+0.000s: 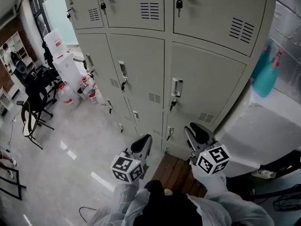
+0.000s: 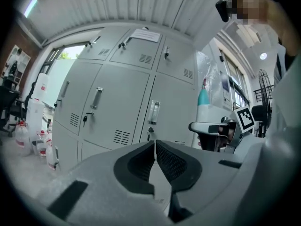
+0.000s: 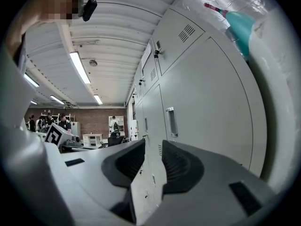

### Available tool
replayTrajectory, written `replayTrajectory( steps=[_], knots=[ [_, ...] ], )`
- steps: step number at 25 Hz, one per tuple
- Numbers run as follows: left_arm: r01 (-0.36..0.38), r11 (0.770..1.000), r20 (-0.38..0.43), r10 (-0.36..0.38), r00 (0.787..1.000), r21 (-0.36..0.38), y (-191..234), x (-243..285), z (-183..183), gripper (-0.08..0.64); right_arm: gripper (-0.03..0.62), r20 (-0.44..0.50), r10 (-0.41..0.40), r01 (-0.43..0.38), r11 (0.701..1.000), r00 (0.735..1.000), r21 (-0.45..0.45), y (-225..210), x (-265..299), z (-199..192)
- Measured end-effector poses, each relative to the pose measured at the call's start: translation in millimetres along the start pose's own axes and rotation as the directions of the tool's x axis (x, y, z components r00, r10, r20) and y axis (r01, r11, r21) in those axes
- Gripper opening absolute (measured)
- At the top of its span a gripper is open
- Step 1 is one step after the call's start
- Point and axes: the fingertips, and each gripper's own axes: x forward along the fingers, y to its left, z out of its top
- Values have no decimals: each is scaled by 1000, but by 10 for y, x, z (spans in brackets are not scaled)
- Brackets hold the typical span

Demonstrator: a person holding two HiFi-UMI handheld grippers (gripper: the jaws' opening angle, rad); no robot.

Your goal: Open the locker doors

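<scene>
A bank of grey lockers (image 1: 141, 65) fills the wall ahead, every door in view closed. The nearest door (image 1: 207, 86) has a recessed handle (image 1: 176, 87) with a key under it. My left gripper (image 1: 146, 138) hangs short of the lower doors, touching nothing. In the left gripper view its tips (image 2: 155, 142) meet, shut on nothing, and point at a door handle (image 2: 154, 112). My right gripper (image 1: 192, 127) is held beside it, also clear of the lockers. Its jaws (image 3: 153, 142) stand apart with nothing between them, and a door handle (image 3: 171, 122) lies ahead.
A teal spray bottle (image 1: 265, 76) stands on a white unit right of the lockers. Water bottles (image 1: 70, 95) and a black chair (image 1: 35, 102) crowd the floor at the left. A wooden board (image 1: 176, 173) lies at the person's feet. People stand far back (image 3: 47, 122).
</scene>
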Motion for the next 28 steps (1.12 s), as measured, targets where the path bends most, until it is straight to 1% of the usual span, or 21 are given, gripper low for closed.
replayTrajectory(
  steps=[6, 9, 12, 14, 17, 20, 24, 28],
  knots=[
    [101, 991, -6, -101, 995, 89, 35, 289, 349, 17, 95, 74, -4, 7, 999, 997, -45, -85, 166, 456],
    [136, 983, 15, -139, 990, 125, 70, 421, 610, 17, 95, 115, -7, 15, 997, 993, -70, -104, 211, 757],
    [163, 970, 41, -173, 984, 179, 84, 531, 934, 17, 95, 156, -9, 23, 996, 988, -86, -98, 288, 1093],
    [177, 963, 64, -193, 979, 202, 97, 595, 1158, 17, 95, 182, -18, 38, 994, 983, -104, -79, 342, 1321],
    [199, 960, 109, -223, 969, 198, 131, 723, 1514, 17, 95, 224, -26, 55, 991, 974, -123, -51, 422, 1684],
    [215, 952, 148, -250, 957, 218, 129, 844, 1867, 17, 95, 245, -8, 42, 990, 969, -133, 1, 501, 2060],
    [255, 926, 173, -310, 935, 280, 32, 958, 2298, 17, 95, 247, 5, 37, 986, 969, -164, 28, 569, 2512],
    [270, 902, 204, -350, 914, 336, -46, 1049, 2724, 17, 95, 279, -28, 83, 979, 960, -188, -12, 573, 2970]
  ],
)
